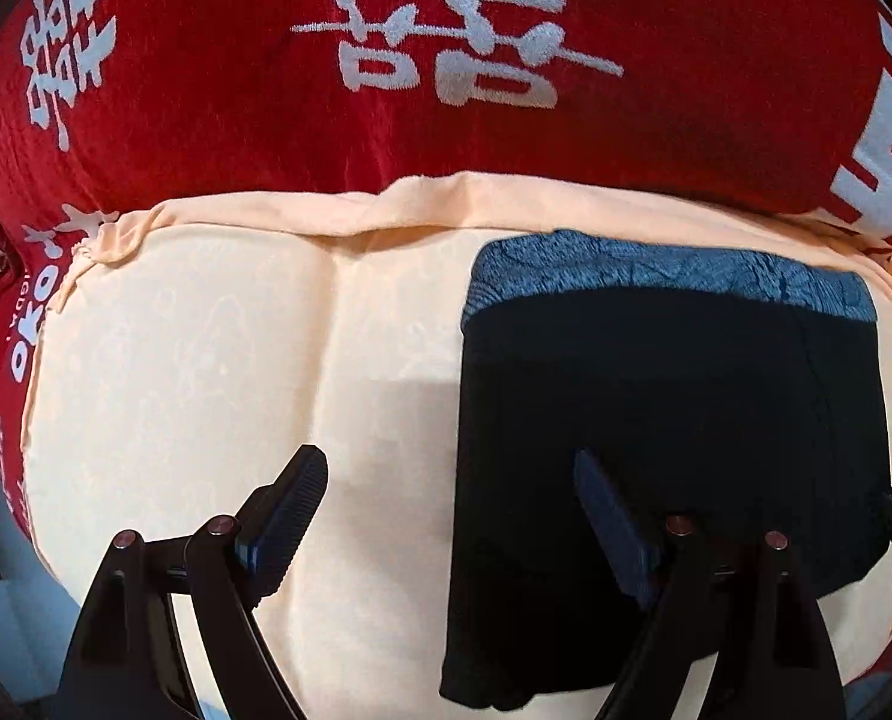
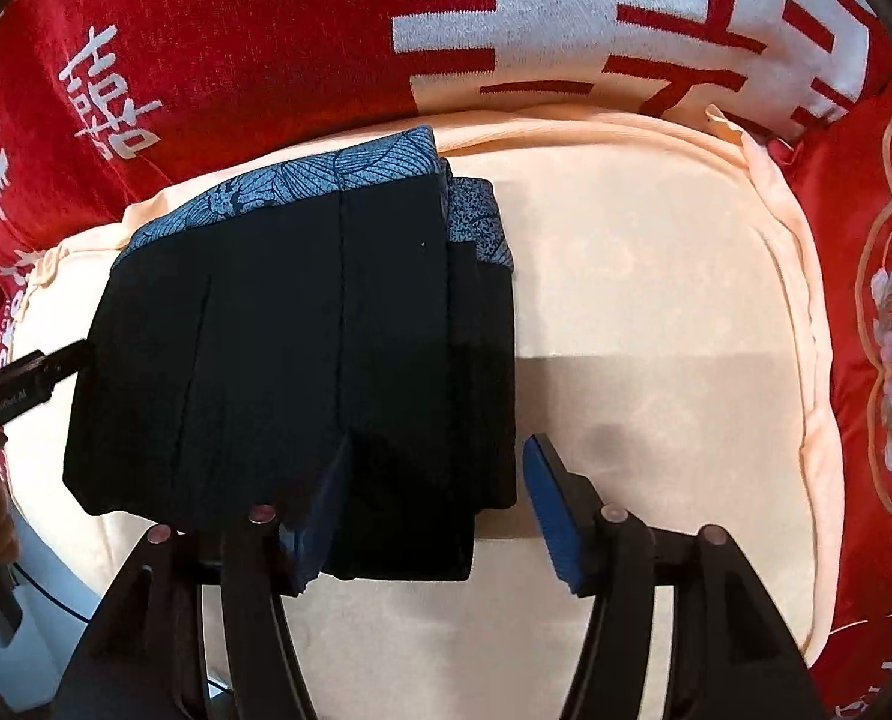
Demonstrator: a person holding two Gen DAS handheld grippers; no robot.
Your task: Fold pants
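The black pants (image 1: 656,432) with a blue patterned waistband (image 1: 656,276) lie folded in a compact stack on a cream cushion (image 1: 206,360). My left gripper (image 1: 452,486) is open and empty above the stack's left edge, one finger over the cushion, one over the pants. In the right wrist view the folded pants (image 2: 302,348) lie left of centre on the cushion (image 2: 656,312). My right gripper (image 2: 440,492) is open, its jaws on either side of the stack's near right corner. The left gripper's tip (image 2: 56,363) touches the stack's left edge.
A red blanket with white characters (image 1: 446,60) lies behind the cushion. A red embroidered floral cloth (image 2: 890,360) lies at the right. The cushion's right half in the right wrist view is bare.
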